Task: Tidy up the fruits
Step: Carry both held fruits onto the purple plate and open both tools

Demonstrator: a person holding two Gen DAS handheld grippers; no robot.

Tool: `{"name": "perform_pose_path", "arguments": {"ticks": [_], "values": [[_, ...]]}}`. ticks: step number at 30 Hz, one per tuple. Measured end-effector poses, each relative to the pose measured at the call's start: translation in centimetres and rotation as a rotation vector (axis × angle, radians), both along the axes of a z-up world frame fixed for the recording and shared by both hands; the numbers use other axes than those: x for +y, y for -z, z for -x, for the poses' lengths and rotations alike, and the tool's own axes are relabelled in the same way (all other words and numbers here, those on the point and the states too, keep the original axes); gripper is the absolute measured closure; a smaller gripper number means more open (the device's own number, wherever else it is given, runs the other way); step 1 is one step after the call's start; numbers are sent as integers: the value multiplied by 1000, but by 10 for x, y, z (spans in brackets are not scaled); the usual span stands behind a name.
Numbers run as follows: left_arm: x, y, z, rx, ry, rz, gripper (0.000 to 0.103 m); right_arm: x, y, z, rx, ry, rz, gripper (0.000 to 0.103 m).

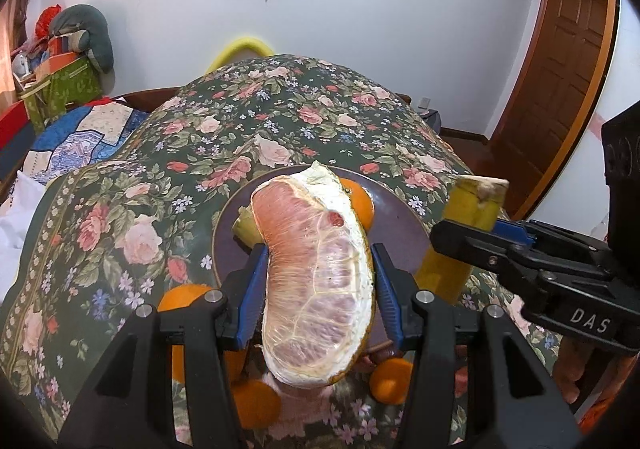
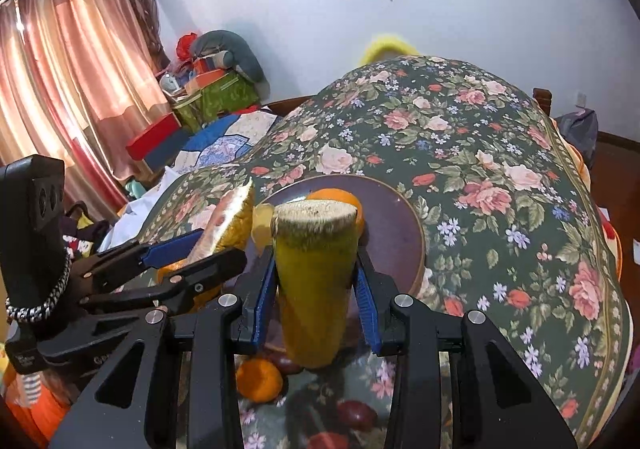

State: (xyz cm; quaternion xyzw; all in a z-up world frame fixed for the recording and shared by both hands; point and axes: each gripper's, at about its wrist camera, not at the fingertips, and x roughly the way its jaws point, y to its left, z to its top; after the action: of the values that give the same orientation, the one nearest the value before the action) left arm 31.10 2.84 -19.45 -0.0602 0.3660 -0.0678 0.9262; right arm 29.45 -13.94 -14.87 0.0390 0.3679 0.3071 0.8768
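Pink-fleshed pomelo wedge (image 1: 316, 281) sits clamped in the left gripper (image 1: 316, 277) jaws, while the right gripper (image 2: 316, 277) jaws pinch a yellow-green stalk piece (image 2: 312, 281) above the plate (image 2: 396, 233)

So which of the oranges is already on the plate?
The orange at the far side of the plate, behind the held pomelo wedge; the other oranges lie on the floral cloth.

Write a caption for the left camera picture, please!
Left gripper holds a peeled pomelo wedge above the dark plate.
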Motion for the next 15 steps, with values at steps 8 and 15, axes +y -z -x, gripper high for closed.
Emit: {"name": "perform_pose_path", "arguments": {"ticks": [8,15], "values": [[1,7,-16,30,-31,-3,53,4,13,-8,15,43,29,65],[7,14,-23,75,-39,45,53,-3,19,-13,48,41,22,62]]}}
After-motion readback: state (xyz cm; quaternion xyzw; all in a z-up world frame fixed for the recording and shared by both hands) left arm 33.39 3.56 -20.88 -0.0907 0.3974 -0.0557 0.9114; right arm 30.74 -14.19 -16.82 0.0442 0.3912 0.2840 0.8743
